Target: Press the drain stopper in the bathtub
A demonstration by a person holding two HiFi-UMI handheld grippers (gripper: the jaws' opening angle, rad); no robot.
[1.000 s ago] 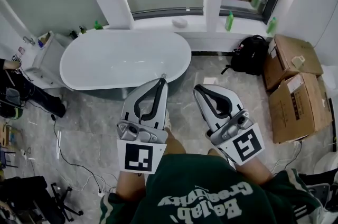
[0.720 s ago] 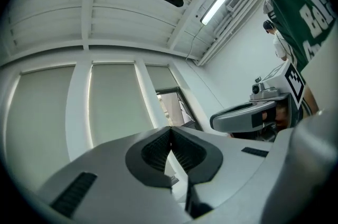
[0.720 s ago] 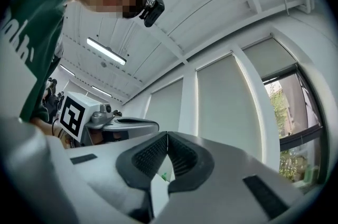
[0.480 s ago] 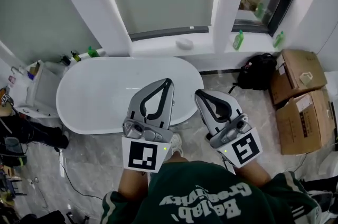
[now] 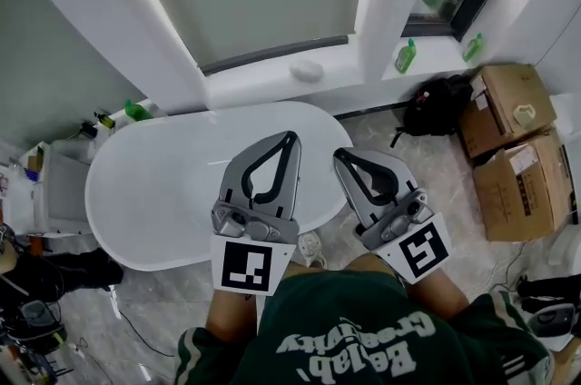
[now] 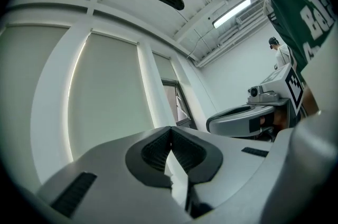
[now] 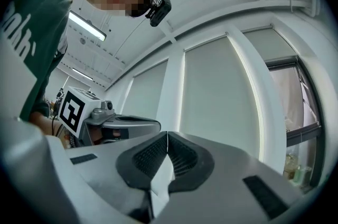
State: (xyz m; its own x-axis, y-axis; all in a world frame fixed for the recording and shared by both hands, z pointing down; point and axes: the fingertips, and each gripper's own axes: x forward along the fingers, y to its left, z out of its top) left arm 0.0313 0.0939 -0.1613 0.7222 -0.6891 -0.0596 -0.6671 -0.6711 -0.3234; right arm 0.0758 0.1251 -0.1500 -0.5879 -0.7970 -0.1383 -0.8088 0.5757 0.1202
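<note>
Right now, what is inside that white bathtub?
Only bare white interior shows in the bathtub; no drain stopper is visible. The left gripper covers its right part, so whatever lies there is hidden.

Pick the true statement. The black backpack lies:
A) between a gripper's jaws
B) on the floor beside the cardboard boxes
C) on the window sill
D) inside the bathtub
B: the black backpack rests on the floor just left of the cardboard boxes, well clear of the bathtub.
</note>
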